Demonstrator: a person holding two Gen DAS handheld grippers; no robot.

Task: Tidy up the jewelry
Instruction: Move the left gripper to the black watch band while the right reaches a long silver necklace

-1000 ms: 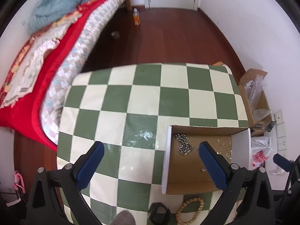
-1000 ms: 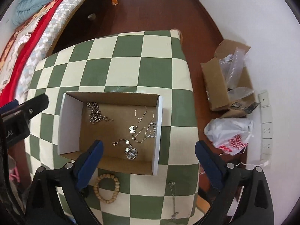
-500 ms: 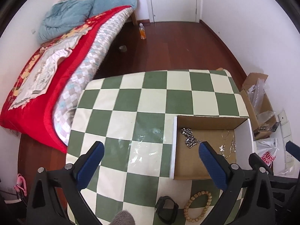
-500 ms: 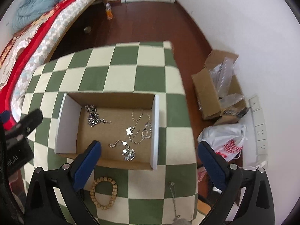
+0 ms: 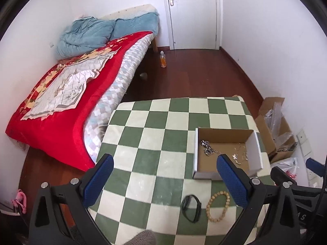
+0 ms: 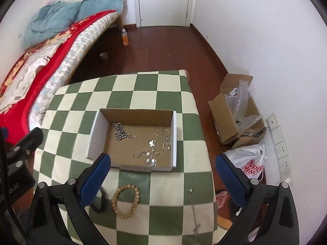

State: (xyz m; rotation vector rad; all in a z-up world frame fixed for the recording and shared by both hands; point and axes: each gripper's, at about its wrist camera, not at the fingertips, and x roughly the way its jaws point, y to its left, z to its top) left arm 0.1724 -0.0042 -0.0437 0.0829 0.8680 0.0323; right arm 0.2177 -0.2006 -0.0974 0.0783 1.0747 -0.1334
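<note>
1. A table (image 6: 143, 85) with a green and white checked cloth stands in a bedroom. A cardboard box (image 6: 96, 134) sits near the table's right edge.
2. Some shiny jewelry is already in the box: a chunky silver chain (image 6: 120, 133) by the far left corner, and thin necklaces and sparkly bits (image 6: 157, 145) toward the right wall and the near wall.
3. Three things are not in the box yet. A wooden bead bracelet (image 6: 125, 201) lies on the cloth just in front of the box's near wall. A black band (image 5: 191, 205) lies just left of the bracelet. A thin silver chain (image 6: 194, 210) lies near the table's front right corner.
4. The left gripper (image 5: 164, 177) hangs above the front edge of the table. Its blue fingers are spread wide and hold nothing.
5. The right gripper (image 6: 162, 175) hangs above the front of the box. Its fingers are spread wide too, and hold nothing.
6. I think this is the step of picking which loose piece to get. The job looks about half done.
7. Next, a gripper should go down low over one loose piece, maybe the bead bracelet. It should pinch the beads, lift them, and let go over the box. The thin chain lies flat, so it may be hard to pinch.
</note>
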